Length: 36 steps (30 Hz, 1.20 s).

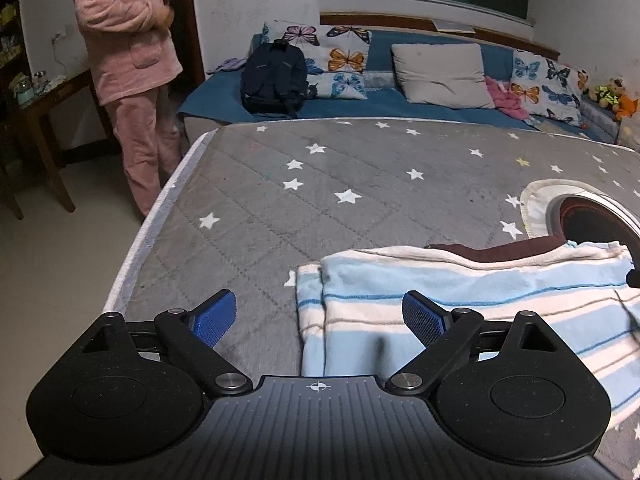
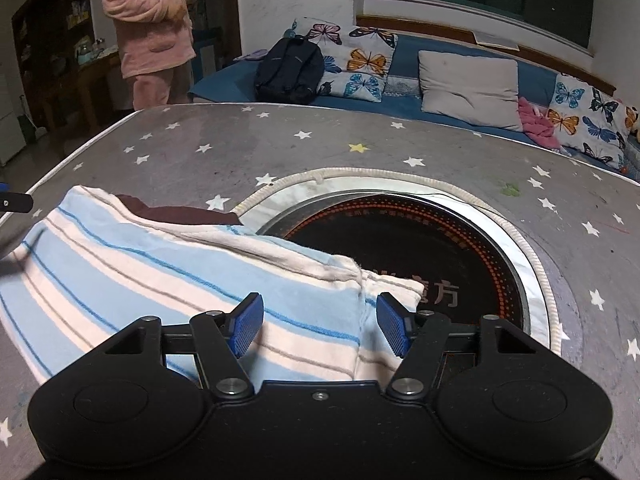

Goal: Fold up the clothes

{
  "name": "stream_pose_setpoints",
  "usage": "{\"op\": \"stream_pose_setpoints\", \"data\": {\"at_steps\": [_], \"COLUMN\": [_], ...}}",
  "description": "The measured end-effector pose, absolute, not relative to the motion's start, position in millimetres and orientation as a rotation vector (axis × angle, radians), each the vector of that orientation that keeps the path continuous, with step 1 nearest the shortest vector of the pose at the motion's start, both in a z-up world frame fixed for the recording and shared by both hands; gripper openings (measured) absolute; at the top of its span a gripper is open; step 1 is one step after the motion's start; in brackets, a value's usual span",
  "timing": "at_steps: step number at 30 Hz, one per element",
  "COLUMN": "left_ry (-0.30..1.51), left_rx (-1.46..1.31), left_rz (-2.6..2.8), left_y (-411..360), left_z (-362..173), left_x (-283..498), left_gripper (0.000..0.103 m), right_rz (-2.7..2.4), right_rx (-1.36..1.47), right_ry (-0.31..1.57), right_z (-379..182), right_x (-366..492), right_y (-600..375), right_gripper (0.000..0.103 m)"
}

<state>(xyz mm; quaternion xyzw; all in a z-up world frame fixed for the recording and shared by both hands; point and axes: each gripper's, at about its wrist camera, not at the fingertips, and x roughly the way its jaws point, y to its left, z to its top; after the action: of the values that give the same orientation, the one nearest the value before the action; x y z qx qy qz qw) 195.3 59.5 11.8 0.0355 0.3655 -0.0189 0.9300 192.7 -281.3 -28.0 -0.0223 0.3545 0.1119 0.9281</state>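
Both my grippers, left (image 1: 319,318) and right (image 2: 319,322), spread their fingers empty over the folded shirt (image 2: 168,276): pale blue and white stripes, maroon collar, rumpled.

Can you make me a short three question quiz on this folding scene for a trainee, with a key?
1. True or false: the left gripper is shut on the striped garment.
2. The far corner of the garment lies over which thing: A the backpack, B the round black cooktop, C the grey pillow?
3. Fill in: the person in pink stands at the table's far ____ side in both views.

Key
1. False. Both pads stand apart, with the garment's edge below and between them.
2. B. That corner rests on the cooktop's near rim, just ahead of the open right gripper.
3. Left.
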Motion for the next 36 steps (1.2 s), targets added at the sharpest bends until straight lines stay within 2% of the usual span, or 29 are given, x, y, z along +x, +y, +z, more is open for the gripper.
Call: {"op": "stream_pose_setpoints", "data": {"at_steps": [19, 22, 24, 26, 28, 29, 30, 31, 32, 33, 36], "left_ry": [0.774, 0.779, 0.79, 0.807, 0.813, 0.809, 0.806, 0.801, 0.795, 0.792, 0.77], "left_rx": [0.108, 0.121, 0.133, 0.139, 0.13, 0.128, 0.13, 0.135, 0.144, 0.146, 0.114], "left_rz": [-0.082, -0.088, -0.094, -0.098, -0.102, -0.101, -0.099, -0.094, -0.083, -0.079, -0.096], "left_y": [32, 26, 22, 19, 18, 18, 18, 18, 17, 18, 22], "left_z": [-10, -15, -20, -24, -27, -27, -27, -26, -25, -23, -16], "left_x": [248, 253, 257, 260, 262, 262, 262, 261, 261, 260, 253], "left_gripper": [0.092, 0.088, 0.079, 0.067, 0.06, 0.053, 0.041, 0.033, 0.019, 0.016, 0.008], "right_rz": [0.233, 0.233, 0.234, 0.234, 0.235, 0.231, 0.227, 0.225, 0.219, 0.215, 0.223], "right_rx": [-0.031, -0.028, -0.027, -0.031, -0.046, -0.051, -0.053, -0.054, -0.057, -0.063, -0.068], "right_ry": [0.75, 0.754, 0.756, 0.757, 0.755, 0.754, 0.754, 0.753, 0.748, 0.74, 0.714], "right_z": [-43, -45, -47, -48, -48, -47, -47, -46, -45, -44, -39], "right_x": [222, 227, 230, 233, 233, 233, 233, 233, 232, 230, 223], "right_y": [-281, -281, -281, -280, -277, -277, -277, -277, -277, -278, -278], "right_gripper": [0.066, 0.066, 0.058, 0.054, 0.049, 0.044, 0.037, 0.035, 0.027, 0.021, 0.017]}}
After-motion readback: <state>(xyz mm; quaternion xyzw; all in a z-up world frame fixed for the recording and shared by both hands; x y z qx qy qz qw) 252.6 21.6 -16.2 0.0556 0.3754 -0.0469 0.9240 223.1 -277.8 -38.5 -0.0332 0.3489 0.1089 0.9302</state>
